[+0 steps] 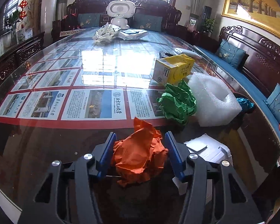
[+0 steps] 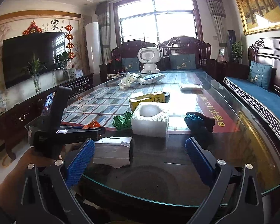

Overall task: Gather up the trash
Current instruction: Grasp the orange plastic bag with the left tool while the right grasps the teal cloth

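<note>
The left tool [image 1: 140, 155] has its 2 blue pads against either side of a crumpled orange paper ball [image 1: 140, 155], clamped on it at the near edge of the glass-topped bench [image 1: 65, 145]. At 1 o'clock from the ball lies a green paper wad [image 1: 177, 102], touching a white foam block [image 1: 212, 100] on its right; a yellow carton [image 1: 172, 69] stands just beyond them. A flat white foam sheet [image 1: 209, 149] lies at 3 o'clock from the ball. The right tool [image 2: 140, 158] hangs with its pads wide apart, holding nothing, above the bench edge. A dark teal wad [image 2: 194, 120] sits at 1 o'clock from it.
</note>
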`<action>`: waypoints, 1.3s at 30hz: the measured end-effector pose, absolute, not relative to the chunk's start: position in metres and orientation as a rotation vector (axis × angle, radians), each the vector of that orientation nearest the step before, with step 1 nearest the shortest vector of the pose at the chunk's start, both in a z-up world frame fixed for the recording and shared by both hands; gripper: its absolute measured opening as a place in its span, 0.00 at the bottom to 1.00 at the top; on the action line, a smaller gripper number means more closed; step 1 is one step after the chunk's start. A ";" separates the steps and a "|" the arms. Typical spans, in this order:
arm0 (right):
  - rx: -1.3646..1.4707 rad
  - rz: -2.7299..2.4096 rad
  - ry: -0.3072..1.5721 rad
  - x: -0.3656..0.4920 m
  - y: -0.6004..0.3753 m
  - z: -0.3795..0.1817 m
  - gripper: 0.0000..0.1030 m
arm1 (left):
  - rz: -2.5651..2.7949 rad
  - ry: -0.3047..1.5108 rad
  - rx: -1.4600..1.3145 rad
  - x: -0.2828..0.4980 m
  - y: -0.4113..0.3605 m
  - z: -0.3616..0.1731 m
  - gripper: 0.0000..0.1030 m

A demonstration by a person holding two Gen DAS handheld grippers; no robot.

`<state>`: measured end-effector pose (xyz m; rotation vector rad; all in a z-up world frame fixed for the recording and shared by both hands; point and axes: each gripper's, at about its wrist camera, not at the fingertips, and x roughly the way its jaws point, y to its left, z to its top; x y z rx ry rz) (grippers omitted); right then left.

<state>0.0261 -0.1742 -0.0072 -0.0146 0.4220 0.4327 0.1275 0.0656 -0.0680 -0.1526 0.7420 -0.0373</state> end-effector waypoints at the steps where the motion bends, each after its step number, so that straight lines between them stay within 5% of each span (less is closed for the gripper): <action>1: -0.012 0.428 0.428 0.031 -0.176 -0.009 0.92 | -0.037 0.737 -0.146 0.128 0.065 -0.067 0.50; 5: 0.006 0.397 0.458 0.043 -0.183 -0.013 0.92 | -0.047 0.700 -0.156 0.123 0.064 -0.053 0.44; 23: -0.086 0.208 0.575 0.157 -0.217 -0.014 0.92 | -0.137 0.638 -0.174 0.140 0.030 -0.022 0.45; 27: -0.054 0.279 0.592 0.161 -0.218 -0.017 0.73 | -0.141 0.641 -0.171 0.144 0.027 -0.024 0.46; 32: -0.073 0.292 0.605 0.173 -0.210 -0.020 0.70 | -0.145 0.635 -0.172 0.144 0.026 -0.024 0.46; 35: -0.087 0.288 0.646 0.187 -0.205 -0.026 0.60 | -0.149 0.631 -0.170 0.144 0.027 -0.022 0.46; 39: -0.050 0.315 0.740 0.206 -0.209 -0.039 0.23 | -0.151 0.628 -0.170 0.143 0.029 -0.022 0.46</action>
